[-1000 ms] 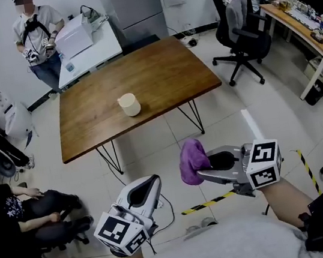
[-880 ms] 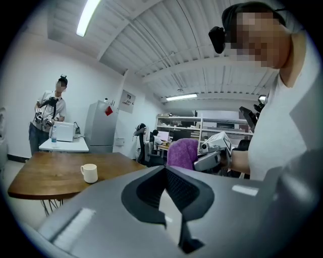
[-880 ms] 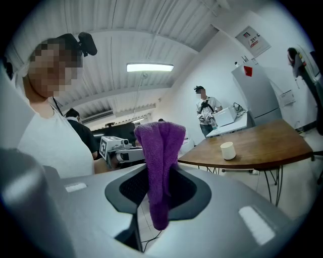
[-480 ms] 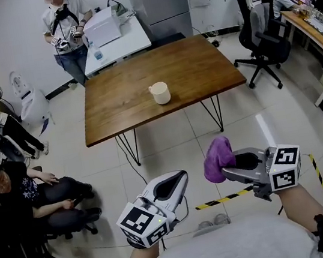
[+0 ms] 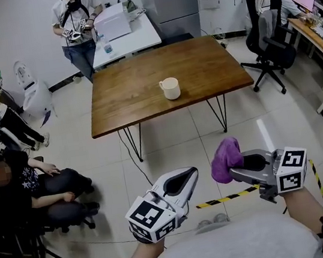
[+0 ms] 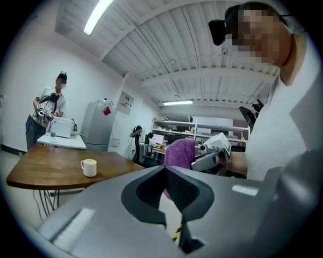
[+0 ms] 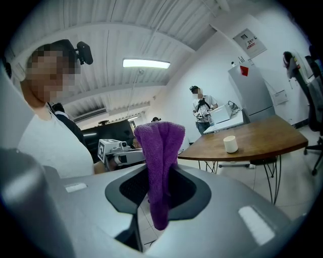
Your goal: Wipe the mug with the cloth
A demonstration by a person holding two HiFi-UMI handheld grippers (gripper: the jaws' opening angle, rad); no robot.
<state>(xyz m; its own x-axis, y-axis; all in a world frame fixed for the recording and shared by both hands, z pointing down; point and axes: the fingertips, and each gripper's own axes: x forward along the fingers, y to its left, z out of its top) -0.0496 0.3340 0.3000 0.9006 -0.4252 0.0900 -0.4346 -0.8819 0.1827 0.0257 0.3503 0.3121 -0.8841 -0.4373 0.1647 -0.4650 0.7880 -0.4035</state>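
A purple cloth [image 5: 226,159] is pinched between the fingers of the right gripper [image 5: 236,172], with its bunched end standing clear of them. The fingers of the left gripper [image 5: 188,174] are pressed together, with nothing held. The mug [image 5: 170,88] is seen upright on the wooden surface [image 5: 132,99], well apart from both grippers, which are held over the floor [image 5: 170,148].

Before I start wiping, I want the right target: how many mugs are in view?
1. The mug stands near the middle of the wooden table. The cluttered desk at far right could hide more.
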